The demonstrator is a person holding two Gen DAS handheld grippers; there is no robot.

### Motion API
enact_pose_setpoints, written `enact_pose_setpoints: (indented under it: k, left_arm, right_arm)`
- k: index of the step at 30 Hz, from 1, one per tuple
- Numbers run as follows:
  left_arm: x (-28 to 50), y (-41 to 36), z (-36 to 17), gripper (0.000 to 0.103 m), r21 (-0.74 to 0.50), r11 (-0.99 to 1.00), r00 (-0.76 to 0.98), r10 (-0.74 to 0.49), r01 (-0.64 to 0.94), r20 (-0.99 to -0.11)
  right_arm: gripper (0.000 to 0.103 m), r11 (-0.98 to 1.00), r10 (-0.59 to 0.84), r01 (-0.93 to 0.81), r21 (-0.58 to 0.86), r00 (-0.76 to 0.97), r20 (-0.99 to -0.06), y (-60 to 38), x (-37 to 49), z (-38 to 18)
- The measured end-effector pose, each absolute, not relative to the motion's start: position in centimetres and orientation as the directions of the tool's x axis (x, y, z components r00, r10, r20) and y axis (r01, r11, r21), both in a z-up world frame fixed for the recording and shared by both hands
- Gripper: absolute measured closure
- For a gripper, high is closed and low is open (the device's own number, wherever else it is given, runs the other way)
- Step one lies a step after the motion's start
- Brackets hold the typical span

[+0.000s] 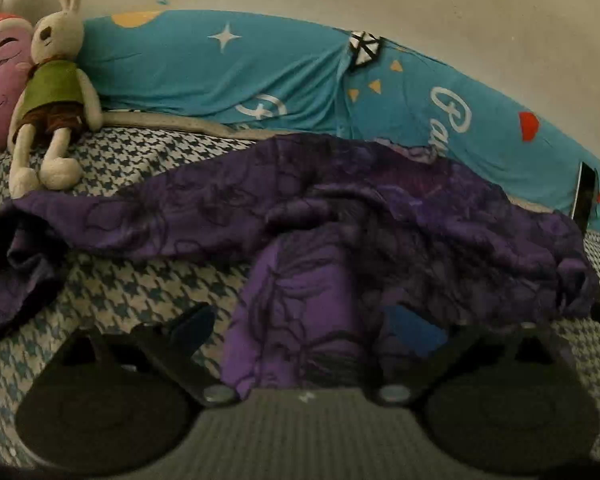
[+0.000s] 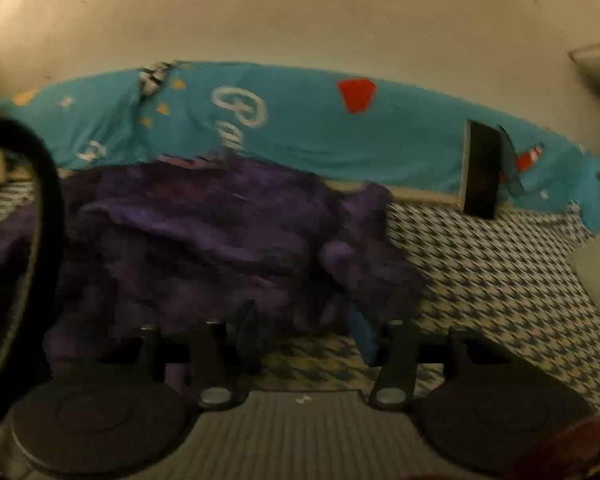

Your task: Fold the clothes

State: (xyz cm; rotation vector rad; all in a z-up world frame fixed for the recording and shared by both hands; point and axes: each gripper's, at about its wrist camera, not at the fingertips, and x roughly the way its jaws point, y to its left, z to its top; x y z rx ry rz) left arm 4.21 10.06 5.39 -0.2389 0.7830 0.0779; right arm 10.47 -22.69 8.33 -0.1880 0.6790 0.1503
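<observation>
Nearest, in the left wrist view: left tongs (image 1: 300, 318) spread wide, clamped on nothing, yet straddling a tongue of the crumpled dark-purple patterned fabric garment (image 1: 380, 216) that spills toward the camera and fills most of the gap between the two black fingers. Closing here would likely pinch that tongue, judging by how deep it sits in the gap. In the right wrist view, badly blurred: right tongs (image 2: 308, 336) parted more narrowly, also empty, with only the blue-and-cream houndstooth bed sheet (image 2: 500, 272) showing between the fingers; the garment's (image 2: 200, 248) right edge touching or just overlapping the left finger, the bulk ahead and to the left. So, as a judgement: left tongs already on the cloth, right tongs just off its right-hand end and needing a short reach leftward and forward for any grip. Farther out: long axis of the garment running left to right across the bed, roughly parallel to the wall, one end trailing off at far left in the left view, the middle heaped and wrinkled, not flat and not squared into a neat fold. Beyond it, to the left, a cream plush rabbit in a green top (image 1: 54, 92), well apart from the cloth's heaped middle. Farthest, along the wall: a long teal printed cover with white stars (image 1: 220, 68) and a flat black slab, perhaps a phone (image 2: 480, 168), leaning against it.
</observation>
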Motion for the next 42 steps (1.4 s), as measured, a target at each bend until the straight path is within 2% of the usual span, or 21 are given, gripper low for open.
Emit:
enact_pose_setpoints:
  k: [4, 13, 14, 15, 16, 18, 19, 22, 26, 29, 35, 36, 37, 39, 42]
  left_arm:
    - [4.5, 9.2, 5.0, 0.000, -0.163, 0.975, 0.700, -0.011, -0.150, -0.714]
    - [5.0, 7.9, 4.0, 0.000, -0.118, 0.982, 0.684, 0.017, -0.150, -0.729]
    - [5.1, 7.8, 4.0, 0.000, -0.111, 0.982, 0.683, 0.023, -0.152, -0.730]
    - [5.2, 7.7, 3.9, 0.000, -0.104, 0.983, 0.682, 0.030, -0.154, -0.731]
    - [5.2, 7.6, 3.9, 0.000, -0.097, 0.983, 0.681, 0.036, -0.156, -0.732]
    - [5.4, 7.4, 3.7, 0.000, -0.086, 0.984, 0.676, 0.044, -0.158, -0.735]
    - [5.4, 7.4, 3.7, 0.000, -0.084, 0.984, 0.675, 0.047, -0.159, -0.737]
    - [5.6, 7.2, 3.5, 0.000, -0.073, 0.984, 0.669, 0.056, -0.164, -0.741]
    - [5.8, 6.8, 3.4, 0.000, -0.047, 0.985, 0.664, 0.077, -0.167, -0.743]
    - [5.8, 6.5, 3.3, 0.000, -0.032, 0.986, 0.663, 0.086, -0.165, -0.744]
    - [5.9, 6.1, 3.1, 0.000, -0.019, 0.987, 0.655, 0.089, -0.156, -0.750]
    - [5.9, 6.0, 3.1, 0.000, -0.018, 0.988, 0.655, 0.088, -0.154, -0.751]
    - [5.9, 5.9, 3.1, 0.000, -0.016, 0.988, 0.654, 0.089, -0.152, -0.751]
    - [5.9, 5.8, 3.1, 0.000, -0.011, 0.989, 0.653, 0.089, -0.147, -0.752]
    - [5.9, 5.5, 3.0, 0.000, -0.006, 0.989, 0.650, 0.091, -0.145, -0.755]
  right_arm:
    - [0.040, 0.975, 0.032, -0.168, -0.144, 0.752, -0.658, -24.0, 12.5, 6.9]
    - [0.041, 0.983, -0.010, -0.119, -0.139, 0.724, -0.689, -24.9, 16.4, 4.2]
    - [0.044, 0.982, -0.018, -0.115, -0.149, 0.730, -0.683, -24.8, 16.6, 4.0]
    - [0.057, 0.981, -0.026, -0.111, -0.158, 0.735, -0.677, -24.7, 16.9, 3.8]
    - [0.074, 0.982, -0.031, -0.102, -0.156, 0.736, -0.677, -24.7, 17.1, 3.8]
    - [0.088, 0.985, -0.042, -0.084, -0.154, 0.736, -0.675, -24.8, 17.5, 3.8]
    - [0.092, 0.987, -0.045, -0.070, -0.145, 0.744, -0.667, -24.9, 17.6, 4.0]
    - [0.097, 0.993, -0.066, -0.008, -0.117, 0.787, -0.613, -25.5, 17.6, 5.5]
    - [0.097, 0.987, -0.153, 0.154, -0.039, 0.859, -0.489, -27.6, 17.1, 8.5]
    - [0.097, 0.945, -0.309, 0.324, -0.032, 0.863, -0.400, -29.3, 17.0, 9.9]
    - [0.094, 0.869, -0.450, 0.492, -0.040, 0.756, -0.476, -31.4, 18.6, 9.2]
    - [0.087, 0.865, -0.465, 0.499, -0.057, 0.753, -0.466, -31.2, 18.6, 9.3]
    - [0.073, 0.859, -0.480, 0.506, -0.073, 0.750, -0.455, -31.0, 18.5, 9.5]
    - [0.058, 0.862, -0.481, 0.503, -0.067, 0.768, -0.423, -30.5, 18.1, 10.0]
    - [0.058, 0.902, -0.412, 0.427, -0.067, 0.806, -0.424, -28.9, 17.6, 10.2]
